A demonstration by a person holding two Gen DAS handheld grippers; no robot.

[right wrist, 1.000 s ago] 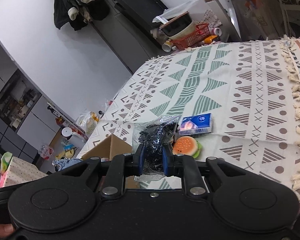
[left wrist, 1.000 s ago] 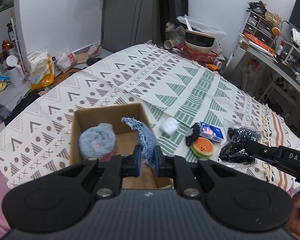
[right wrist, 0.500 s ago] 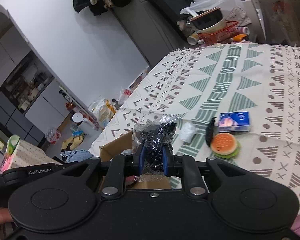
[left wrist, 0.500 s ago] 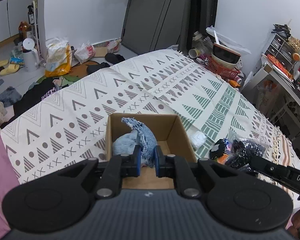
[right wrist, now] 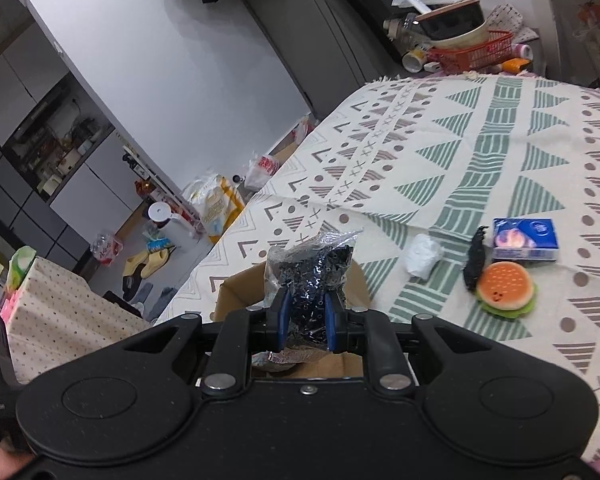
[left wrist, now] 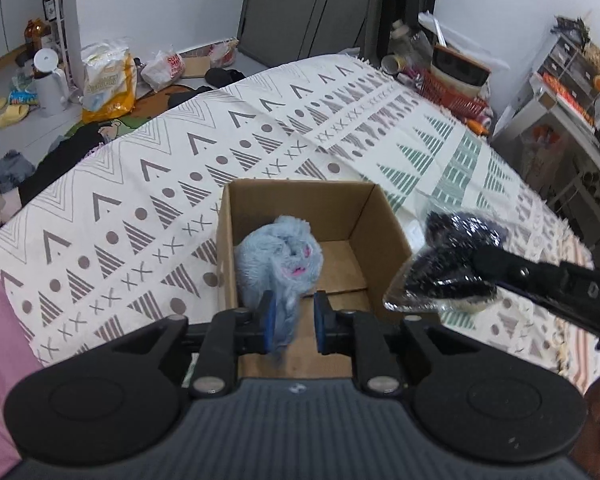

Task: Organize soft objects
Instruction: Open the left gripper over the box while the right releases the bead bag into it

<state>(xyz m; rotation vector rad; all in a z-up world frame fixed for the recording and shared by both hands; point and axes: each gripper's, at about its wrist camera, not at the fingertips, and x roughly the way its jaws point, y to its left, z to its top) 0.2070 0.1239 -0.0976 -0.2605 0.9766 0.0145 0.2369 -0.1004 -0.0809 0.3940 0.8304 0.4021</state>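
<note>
One cardboard box, two grippers, one burger toy.

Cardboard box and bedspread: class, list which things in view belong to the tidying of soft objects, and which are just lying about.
Part of the job:
cardboard box
fluffy blue toy
blue cloth between the left gripper fingers
black bag in the right gripper
burger toy
white wad

Lying about:
tissue pack
red basket
yellow slippers

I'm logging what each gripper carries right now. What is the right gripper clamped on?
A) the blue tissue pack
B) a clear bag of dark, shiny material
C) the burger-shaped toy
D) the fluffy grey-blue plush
B: the right gripper has its jaws closed on the clear bag of dark shiny material, held near the cardboard box, while the burger-shaped toy lies on the cloth.
</note>
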